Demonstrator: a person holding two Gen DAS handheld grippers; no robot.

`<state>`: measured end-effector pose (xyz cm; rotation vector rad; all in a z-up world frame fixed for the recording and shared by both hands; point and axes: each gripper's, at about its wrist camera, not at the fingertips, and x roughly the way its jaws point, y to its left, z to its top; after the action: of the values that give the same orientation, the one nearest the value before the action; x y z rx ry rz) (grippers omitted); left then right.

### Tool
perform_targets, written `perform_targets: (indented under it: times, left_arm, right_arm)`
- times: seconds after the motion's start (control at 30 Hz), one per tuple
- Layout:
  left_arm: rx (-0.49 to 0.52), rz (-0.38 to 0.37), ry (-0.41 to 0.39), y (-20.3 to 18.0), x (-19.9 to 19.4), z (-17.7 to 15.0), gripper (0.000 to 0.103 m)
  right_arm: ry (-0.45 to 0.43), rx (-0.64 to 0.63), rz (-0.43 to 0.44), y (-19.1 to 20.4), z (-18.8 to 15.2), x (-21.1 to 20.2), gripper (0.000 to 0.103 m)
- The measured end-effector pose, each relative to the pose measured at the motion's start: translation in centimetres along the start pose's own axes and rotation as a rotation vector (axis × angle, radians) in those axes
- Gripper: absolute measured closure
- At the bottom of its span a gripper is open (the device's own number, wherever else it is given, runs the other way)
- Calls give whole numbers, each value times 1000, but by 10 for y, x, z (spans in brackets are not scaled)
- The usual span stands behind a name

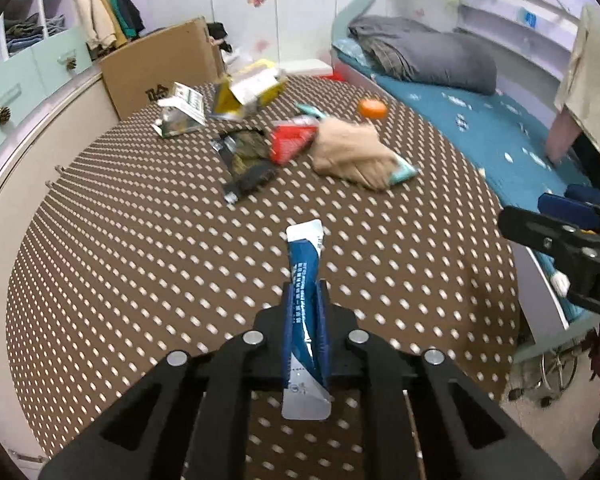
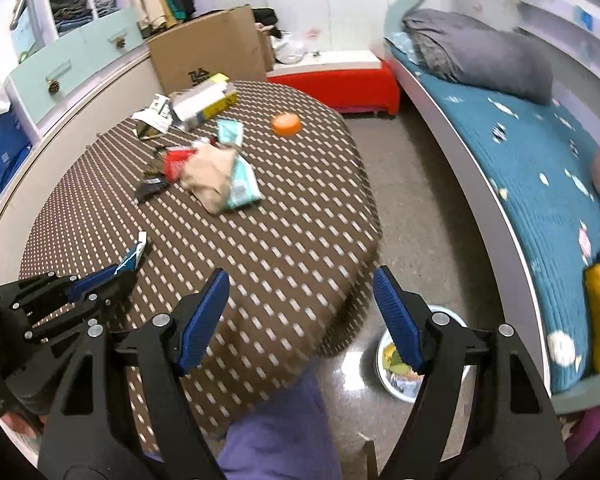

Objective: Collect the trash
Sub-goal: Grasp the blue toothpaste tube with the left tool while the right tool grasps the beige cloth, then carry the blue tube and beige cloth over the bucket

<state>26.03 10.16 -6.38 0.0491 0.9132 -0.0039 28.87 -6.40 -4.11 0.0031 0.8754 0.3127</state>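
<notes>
The left gripper [image 1: 305, 296] is pinching a blue-and-white sachet [image 1: 306, 280] between its pads, and the packet is sticking out past the tips above the dotted brown tablecloth [image 1: 140, 240]. The right gripper [image 2: 300, 312] is hanging with its jaws spread and nothing between them, over the table's edge. Down on the floor beside the table a small bin [image 2: 396, 364] is sitting with scraps already in it (that, I would judge, is where the sachet is going). To do this well, the holder should be keeping the pinch firm, since the packet is thin and slippery-looking, carrying it clear of the table edge, and letting go only once it is right above the bin's mouth. The rest of the litter, a heap of wrappers [image 1: 260, 152], is lying further back on the cloth.
</notes>
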Motion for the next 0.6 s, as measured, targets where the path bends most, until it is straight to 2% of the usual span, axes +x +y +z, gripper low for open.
perform_targets:
  times: [0.13, 0.27, 0.4, 0.47, 0.5, 0.6]
  left_arm:
    - [-27, 1, -50, 21, -6, 17, 94]
    - [-51, 29, -75, 42, -4, 36, 94]
    - [-65, 30, -72, 48, 3, 45, 93]
    - [-65, 26, -70, 46, 6, 48, 93]
    - [-62, 24, -71, 44, 6, 48, 93]
    - [-47, 2, -81, 35, 4, 50, 93]
  right_arm:
    - [-4, -51, 52, 19, 23, 17, 30]
    - [27, -100, 89, 45, 49, 53, 31]
    - [62, -161, 97, 69, 61, 87, 51]
    - [53, -169, 12, 72, 63, 94, 68]
    - [42, -149, 33, 70, 64, 89, 82]
    - [15, -118, 105, 59, 64, 66, 83]
